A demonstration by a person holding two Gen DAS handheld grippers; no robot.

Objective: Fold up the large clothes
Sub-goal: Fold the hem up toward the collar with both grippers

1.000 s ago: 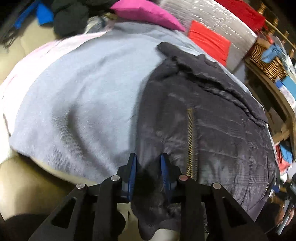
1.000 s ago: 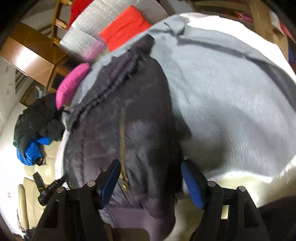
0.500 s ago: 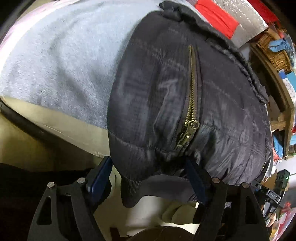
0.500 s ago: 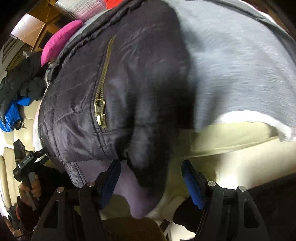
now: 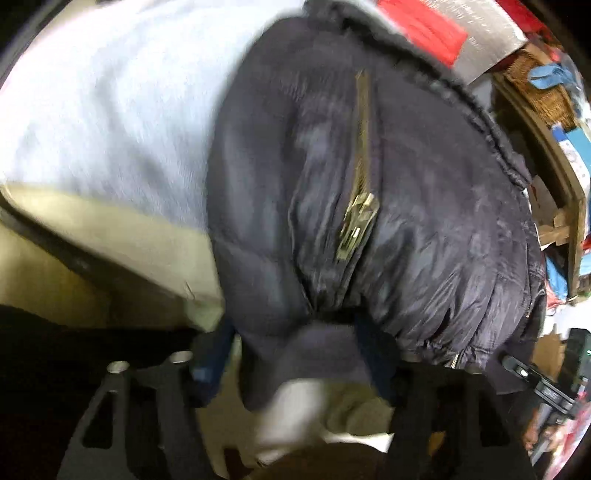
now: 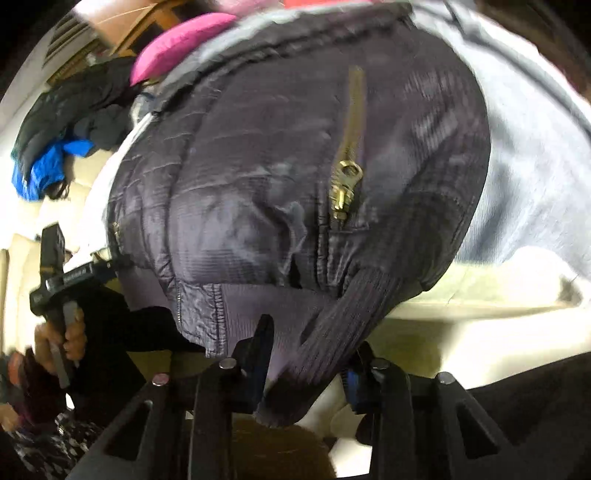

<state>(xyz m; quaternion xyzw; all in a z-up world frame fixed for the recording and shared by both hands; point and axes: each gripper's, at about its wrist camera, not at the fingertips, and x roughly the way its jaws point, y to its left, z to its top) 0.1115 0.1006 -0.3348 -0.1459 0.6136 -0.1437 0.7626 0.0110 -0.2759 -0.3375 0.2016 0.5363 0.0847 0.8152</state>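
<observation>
Overhanging the cushion edge, the quilted dark jacket (image 5: pixel 424 206) with brass zipper (image 6: pixel 345 184) droops; left gripper (image 5: pixel 295 365) jaws narrowing, spread around its hem, right gripper (image 6: pixel 308 365) jaws closing on the ribbed cuff (image 6: pixel 332 332).

Background, non-task items only. Grey blanket (image 5: pixel 110 110) covers a cream cushioned surface (image 5: pixel 122 236), whose edge shows below the blanket's hem. Red cloth (image 5: pixel 424 29) lies on a silver quilted sheet (image 5: pixel 491 33) at top right of the left wrist view. Wicker basket (image 5: pixel 535 85) sits on a wooden shelf (image 5: pixel 561 166) just beside them. Right wrist view: pink cushion (image 6: pixel 177 40) at top, dark clothes (image 6: pixel 74 107) piled with a blue garment (image 6: pixel 44 166) to the left. Wooden furniture (image 6: pixel 144 18) behind, blurred.
</observation>
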